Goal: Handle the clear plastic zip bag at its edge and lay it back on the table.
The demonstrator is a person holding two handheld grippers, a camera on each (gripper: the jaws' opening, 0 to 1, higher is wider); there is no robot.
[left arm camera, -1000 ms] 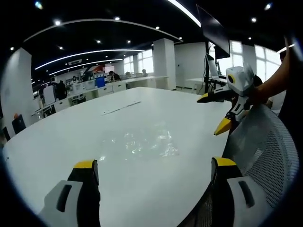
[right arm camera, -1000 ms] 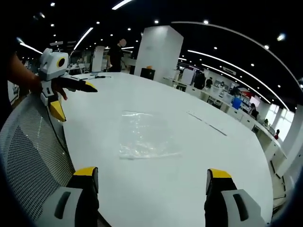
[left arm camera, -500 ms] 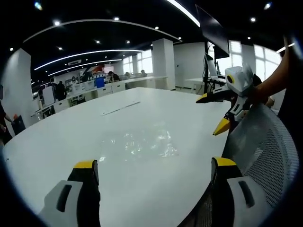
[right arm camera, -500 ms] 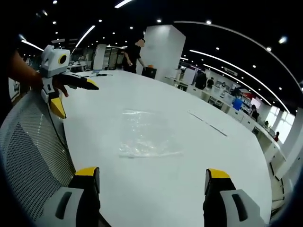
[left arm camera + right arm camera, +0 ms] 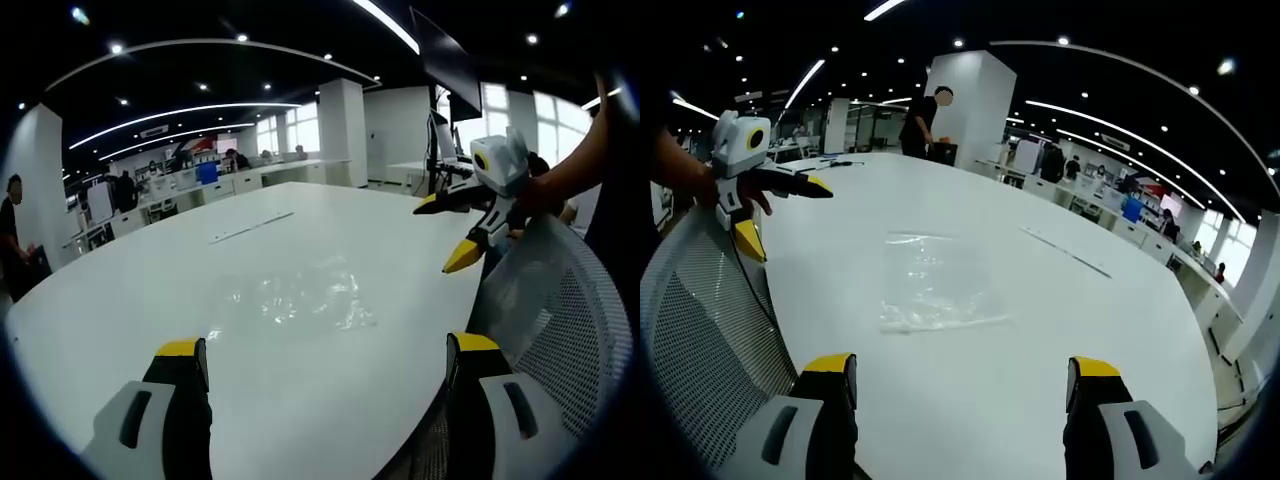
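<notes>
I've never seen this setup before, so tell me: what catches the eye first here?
A clear plastic zip bag lies flat and crinkled on a big white table, touched by neither claw. Both claws hang open short of it: the left claw and the right claw. A mesh chair back stands at the table's near edge.

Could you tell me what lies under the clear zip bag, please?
Only the white table: its surface shows through the flat clear zip bag. Nothing else visible beneath.
</notes>
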